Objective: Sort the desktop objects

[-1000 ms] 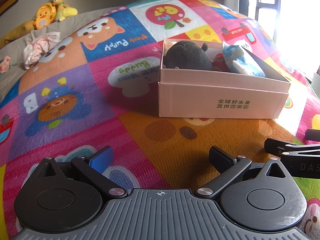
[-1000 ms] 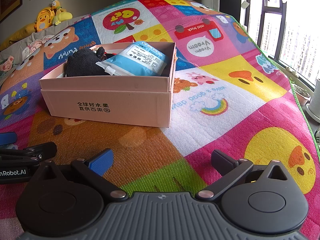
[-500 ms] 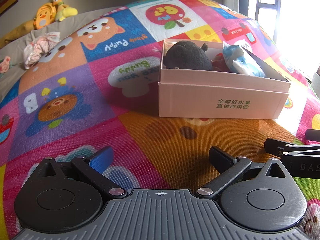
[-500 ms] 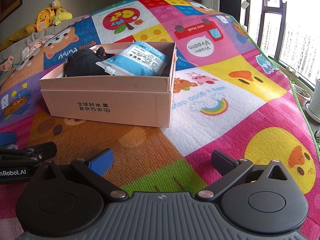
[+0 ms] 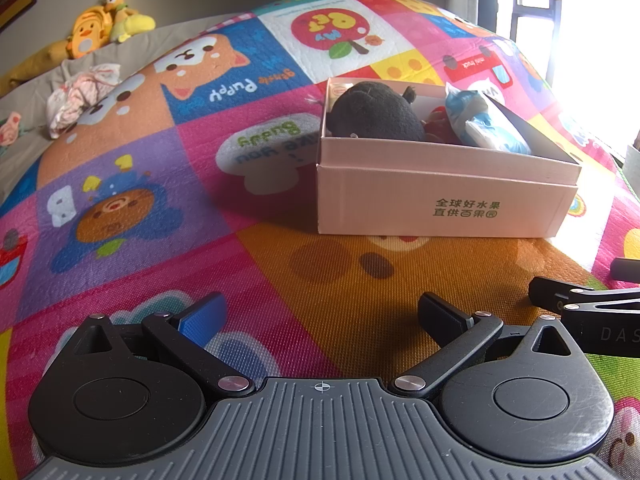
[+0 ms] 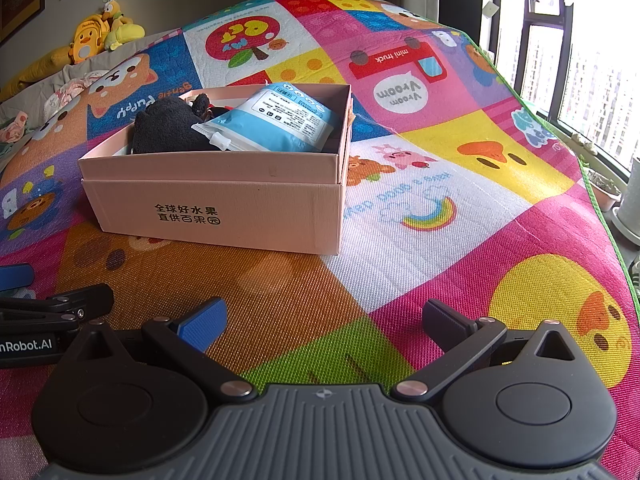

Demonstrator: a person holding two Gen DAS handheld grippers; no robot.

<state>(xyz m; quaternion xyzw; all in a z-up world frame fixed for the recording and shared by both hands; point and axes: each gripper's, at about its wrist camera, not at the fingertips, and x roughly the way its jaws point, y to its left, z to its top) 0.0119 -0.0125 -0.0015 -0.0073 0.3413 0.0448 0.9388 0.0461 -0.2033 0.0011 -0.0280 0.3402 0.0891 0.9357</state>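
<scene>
We worked over a bright cartoon play mat (image 5: 168, 184), printed with a puppy, a bear, ducks and a rainbow, which filled most of both views. On it, ahead of us, sat a pale pink cardboard box (image 5: 440, 200) with green Chinese print on its near wall; its upper tray sat inside a slightly wider base. Inside the box lay a black plush toy (image 5: 376, 114) at the left end and a blue-and-white refill pouch (image 6: 276, 120) leaning toward the right end, with something red between them that we could not identify.

Our left gripper (image 5: 320, 314) sat low over the mat, well short of the box, its two fingers spread wide with nothing between them. Our right gripper (image 6: 324, 316) sat beside it in the same state, fingers parted wide and empty; each showed at the edge of the other's view.

Far back, by the wall, lay a yellow duck plush (image 5: 86, 34) on grey bedding, and nearer us a crumpled pink-and-white cloth (image 5: 80, 96).
</scene>
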